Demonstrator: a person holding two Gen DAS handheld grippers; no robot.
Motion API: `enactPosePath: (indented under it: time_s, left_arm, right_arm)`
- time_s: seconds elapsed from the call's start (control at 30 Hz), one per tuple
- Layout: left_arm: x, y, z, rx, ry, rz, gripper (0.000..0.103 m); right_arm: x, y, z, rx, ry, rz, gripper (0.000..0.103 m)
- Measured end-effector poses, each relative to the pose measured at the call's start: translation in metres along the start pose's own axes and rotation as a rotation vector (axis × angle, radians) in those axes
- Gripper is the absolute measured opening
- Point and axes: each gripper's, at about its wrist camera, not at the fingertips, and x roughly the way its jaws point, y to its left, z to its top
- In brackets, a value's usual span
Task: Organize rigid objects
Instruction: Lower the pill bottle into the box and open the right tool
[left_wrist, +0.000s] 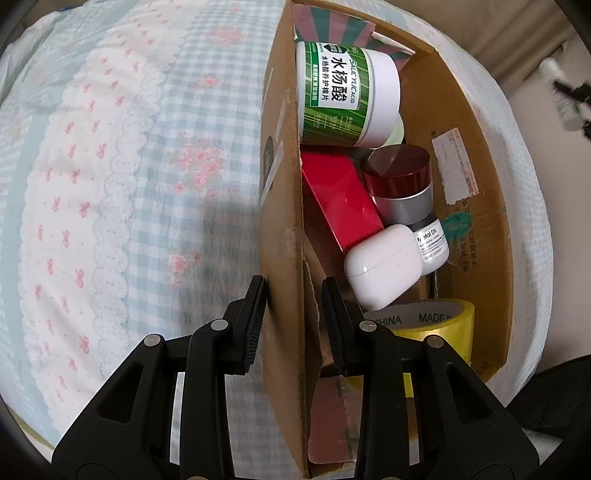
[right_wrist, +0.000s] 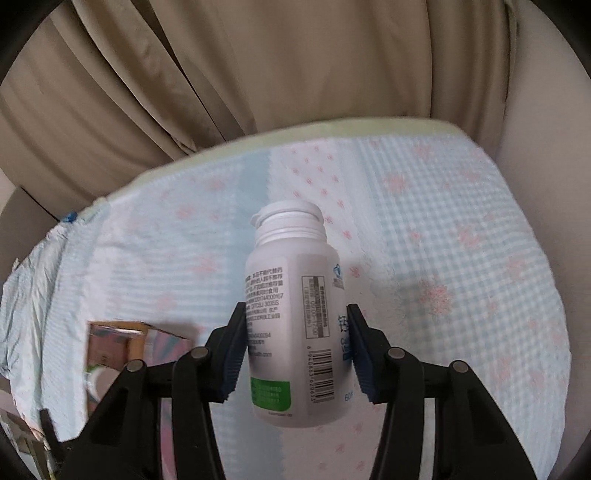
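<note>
Cardboard box (left_wrist: 476, 206) is lying on a checked, flower-printed bedspread (left_wrist: 129, 177), filling the 12-to-5 o'clock part of the left wrist view. The left gripper (left_wrist: 293, 317) is straddling the box's near wall, one finger outside and one inside, jaws narrowed to the wall's thickness (whether both pads are actually pressing the cardboard cannot be told).

Contents, from 12 o'clock down:
- green-and-white jar (left_wrist: 347, 94), lying on its side, lid facing 3 o'clock;
- red box (left_wrist: 340, 199), leaning against the left wall below the jar;
- red-lidded jar (left_wrist: 400, 184), just beside the red box at its 3 o'clock;
- white earbud case (left_wrist: 384, 266), resting against the red box's lower end;
- small white bottle (left_wrist: 432, 247), touching the case on its 3 o'clock side;
- yellow tape roll (left_wrist: 436, 325), at 5 o'clock, partly hidden behind the gripper.

The right gripper (right_wrist: 295, 354) is clamping a white pill bottle (right_wrist: 295, 314) around its lower body, cap pointing to 12 o'clock, above the bedspread (right_wrist: 461, 258). A corner of the box (right_wrist: 122, 343) is showing at 8 o'clock in that view, well apart from the bottle. A beige curtain (right_wrist: 221, 74) is hanging across the top.
</note>
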Motion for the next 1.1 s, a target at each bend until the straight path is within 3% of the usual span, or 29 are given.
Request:
enactPosePath:
  time_s: [0.2, 0.37, 0.5, 0.7, 1.03, 1.1]
  left_arm:
    - [0.003, -0.003, 0.007, 0.007, 0.020, 0.015, 0.027]
    - [0.003, -0.004, 0.011, -0.003, 0.031, 0.005, 0.027]
    - [0.004, -0.002, 0.014, -0.002, 0.039, -0.004, 0.027]
    - [0.001, 0.004, 0.018, -0.002, 0.042, -0.021, 0.027]
    - [0.001, 0.007, 0.019, 0.025, 0.047, -0.029, 0.027]
    - [0.002, 0.006, 0.018, 0.021, 0.047, -0.029, 0.027]
  right_arm:
    - [-0.049, 0.074, -0.009, -0.014, -0.028, 0.042, 0.047]
    - [-0.054, 0.128, -0.029, -0.021, -0.002, 0.075, 0.047]
    - [-0.037, 0.165, -0.049, -0.008, 0.054, 0.116, 0.047]
    - [0.007, 0.202, -0.090, -0.018, 0.142, 0.104, 0.047]
    - [0.048, 0.209, -0.119, 0.046, 0.196, 0.074, 0.049]
    - [0.050, 0.212, -0.117, 0.037, 0.201, 0.064, 0.074]
